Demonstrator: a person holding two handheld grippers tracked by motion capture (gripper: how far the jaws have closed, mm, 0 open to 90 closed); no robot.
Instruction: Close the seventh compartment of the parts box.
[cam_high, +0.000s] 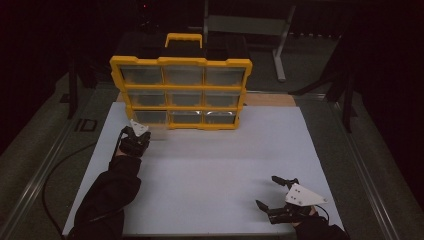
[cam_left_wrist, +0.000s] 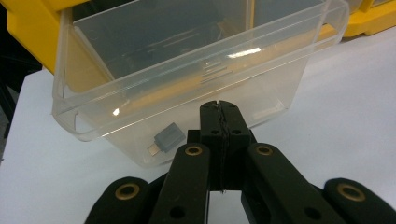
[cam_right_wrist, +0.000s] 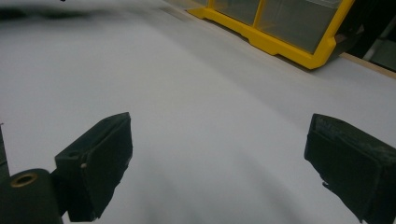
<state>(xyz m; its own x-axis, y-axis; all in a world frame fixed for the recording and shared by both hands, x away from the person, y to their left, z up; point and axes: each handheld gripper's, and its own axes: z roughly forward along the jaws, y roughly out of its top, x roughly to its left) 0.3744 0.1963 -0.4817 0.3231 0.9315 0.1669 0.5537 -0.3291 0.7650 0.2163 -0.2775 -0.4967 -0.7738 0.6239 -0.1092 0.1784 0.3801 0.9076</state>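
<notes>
Left gripper view, hand-held gripper (cam_left_wrist: 219, 108) closed, touching drawer (cam_left_wrist: 187, 84)

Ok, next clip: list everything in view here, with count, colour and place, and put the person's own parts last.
Organiser cabinet: one, yellow frame with nine clear drawers, upright at the far edge of the sheet.
Pulled-out drawer: one, clear plastic, bottom-left slot, partly out toward the left gripper.
Small part: one, grey, inside that drawer near its front wall.
Table sheet: one, white, covering the work area.
Metal stand: one, grey, behind the table in the dark.
Left gripper: one, black, jaws shut against the drawer's front.
Right gripper: one, black, jaws open, resting near right of the sheet.
Sleeves: two, dark, entering from the bottom edge.
</notes>
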